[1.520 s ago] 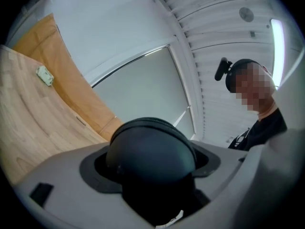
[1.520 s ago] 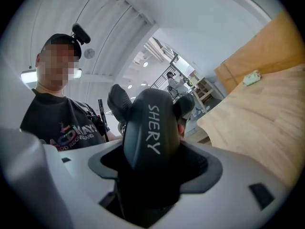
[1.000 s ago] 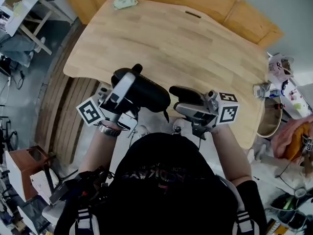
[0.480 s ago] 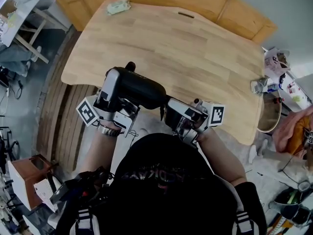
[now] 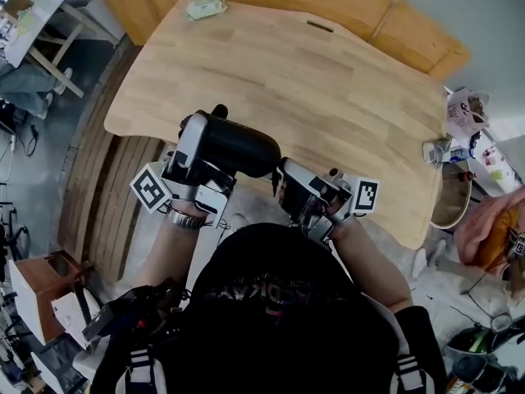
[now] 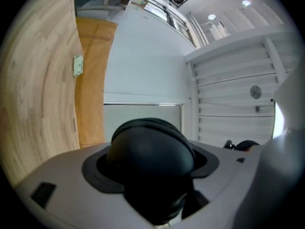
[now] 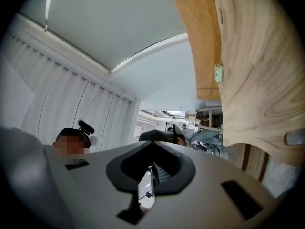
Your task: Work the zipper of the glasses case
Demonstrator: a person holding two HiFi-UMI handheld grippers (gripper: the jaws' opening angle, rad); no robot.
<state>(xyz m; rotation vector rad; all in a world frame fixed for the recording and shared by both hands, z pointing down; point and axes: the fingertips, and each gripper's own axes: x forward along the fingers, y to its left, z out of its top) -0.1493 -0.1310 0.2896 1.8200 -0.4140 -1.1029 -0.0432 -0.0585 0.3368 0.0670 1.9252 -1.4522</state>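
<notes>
- Head view is showing the person holding both tools close to the body, off the near edge of the wooden bench [image 5: 312, 89], not over it.
- Left gripper [image 5: 199, 144] is clamping one end of the black glasses case [image 5: 238, 146]. The left gripper view is showing the case's domed end filling the space between its fingers, which are pressing on it from both sides.
- Compared with a second ago, the right gripper [image 5: 289, 191] is no longer standing apart to the right. It is now sitting just beside the free end of the case, where the thin dark zipper pull [image 5: 273, 187] is hanging down.
- Right gripper view is showing its fingers drawn nearly together, leaving only a narrow slit. Whether the pull is sitting in that slit is not clear, and the case is showing dark just beyond the fingertips.
- Judging from this closing-in, the reach for the pull is finishing and the zipper is not yet travelling. The next step is probably drawing the pull along the case's seam while the left side is bracing it.
</notes>
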